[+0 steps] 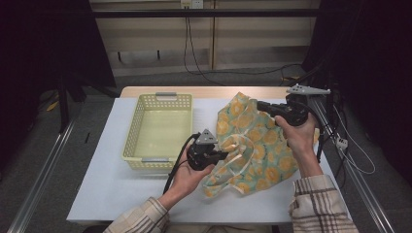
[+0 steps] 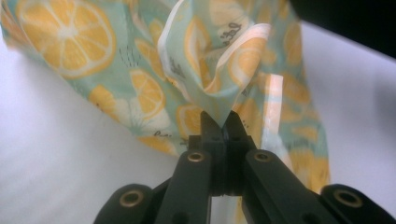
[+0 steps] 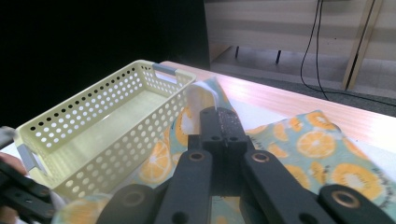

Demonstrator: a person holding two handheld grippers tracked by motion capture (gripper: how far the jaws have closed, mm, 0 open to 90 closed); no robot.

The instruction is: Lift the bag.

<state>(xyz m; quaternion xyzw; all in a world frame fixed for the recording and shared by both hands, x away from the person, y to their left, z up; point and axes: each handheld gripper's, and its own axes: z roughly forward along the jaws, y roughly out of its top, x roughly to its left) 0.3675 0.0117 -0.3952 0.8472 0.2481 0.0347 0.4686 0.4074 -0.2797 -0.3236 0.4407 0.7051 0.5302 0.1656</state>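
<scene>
Orange-slice printed cloth [image 1: 252, 145] lies bunched on the bench [image 1: 107, 184] right of the yellow basket [image 1: 158, 128]. Left hand-held gripper [image 2: 223, 125] pinches a folded edge; right hand-held gripper [image 3: 219, 122] is clamped on the far corner. With such thin bites, any tug could slip the fabric free

Empty yellow basket [image 1: 158, 127], white table [image 1: 111, 184]

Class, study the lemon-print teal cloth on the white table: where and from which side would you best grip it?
Grip the lemon-print teal cloth at its hemmed edges, coming from the sides: the left gripper pinches a raised fold, the right gripper the far edge beside the pale yellow perforated plastic basket. Thin edges fit closed jaws.
</scene>
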